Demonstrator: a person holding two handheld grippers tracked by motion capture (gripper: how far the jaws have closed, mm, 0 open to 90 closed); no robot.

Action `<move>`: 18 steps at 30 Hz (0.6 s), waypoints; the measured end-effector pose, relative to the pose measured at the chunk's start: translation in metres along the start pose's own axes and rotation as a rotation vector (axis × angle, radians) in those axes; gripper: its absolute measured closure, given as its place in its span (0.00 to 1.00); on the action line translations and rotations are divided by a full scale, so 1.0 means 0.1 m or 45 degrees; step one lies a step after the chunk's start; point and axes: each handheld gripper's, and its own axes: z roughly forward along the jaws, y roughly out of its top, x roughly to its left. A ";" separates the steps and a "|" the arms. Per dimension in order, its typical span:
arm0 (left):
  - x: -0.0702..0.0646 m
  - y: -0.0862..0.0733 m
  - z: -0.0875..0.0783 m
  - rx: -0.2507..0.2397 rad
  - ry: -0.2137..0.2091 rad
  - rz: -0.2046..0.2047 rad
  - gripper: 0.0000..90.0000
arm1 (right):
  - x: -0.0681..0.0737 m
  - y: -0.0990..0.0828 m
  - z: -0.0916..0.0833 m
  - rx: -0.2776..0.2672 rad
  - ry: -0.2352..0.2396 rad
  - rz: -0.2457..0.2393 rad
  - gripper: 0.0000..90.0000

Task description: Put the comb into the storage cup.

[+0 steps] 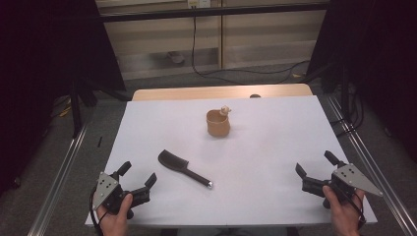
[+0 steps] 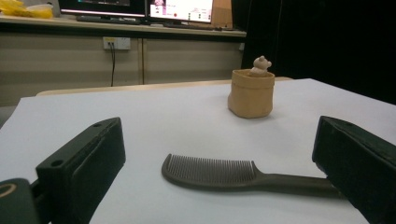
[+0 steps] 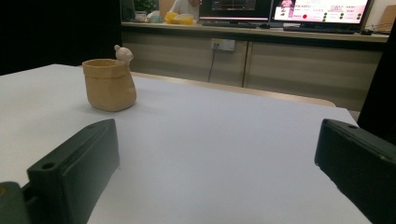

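**Comb waits between two idle grippers**

Plainly, the white table (image 1: 275,147) is the widest thing, and little lies on it. At about twelve o'clock from its middle stands a tan cup (image 1: 218,123) with a small figure on its rim, upright and well apart from everything else. At roughly seven o'clock from the cup lies the dark comb (image 1: 183,167), flat, teeth end toward ten o'clock and handle tip toward four o'clock.

The step in hand looks like a reach for the comb by the nearer tool. To do it well, I judge the approach should come low and level toward the thin handle, not the toothed head, with the jaws set across the handle's width so it cannot swivel when lifted; the handle lies close to the board, so the pads must go right down to the surface.

The left gripper (image 1: 136,178) sits at the table's seven o'clock corner, jaws spread wide with nothing between them, the comb just ahead at its two o'clock. The right gripper (image 1: 314,167), at five o'clock, also gapes wide and grips nothing.
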 end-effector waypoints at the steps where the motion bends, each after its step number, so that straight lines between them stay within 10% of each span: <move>1: 0.00 0.00 -0.01 -0.002 0.006 0.005 0.03 | 0.00 0.00 0.00 0.002 0.004 0.001 0.00; 18: -0.03 0.04 0.02 0.025 -0.025 -0.014 0.04 | 0.01 0.00 -0.02 -0.003 0.054 0.019 0.00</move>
